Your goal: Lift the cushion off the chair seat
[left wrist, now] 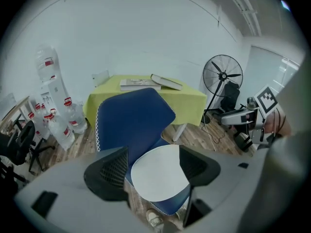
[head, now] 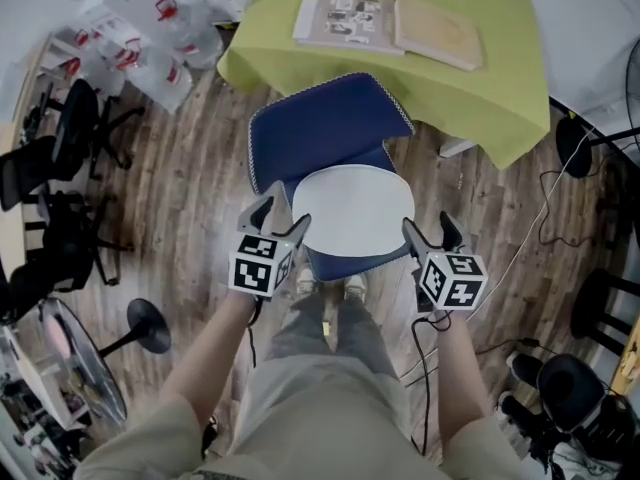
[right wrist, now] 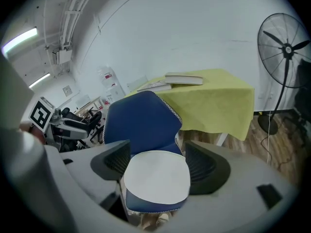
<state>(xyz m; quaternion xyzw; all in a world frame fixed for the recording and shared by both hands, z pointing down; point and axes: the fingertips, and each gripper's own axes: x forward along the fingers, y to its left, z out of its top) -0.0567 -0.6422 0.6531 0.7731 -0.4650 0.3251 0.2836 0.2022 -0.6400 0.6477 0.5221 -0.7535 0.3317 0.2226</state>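
White cushion (head: 352,208) on a blue chair (head: 325,128)
The cushion lies flat near the chair's front edge. The left tongs (head: 283,212) are just beside its left edge, and the right tongs (head: 428,230) are just beside its right edge. Both tongs are wide open and hold nothing.

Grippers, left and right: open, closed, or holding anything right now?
Left gripper: open, holding nothing, by the left edge of the cushion.
Right gripper: open, holding nothing, by the cushion's right edge.
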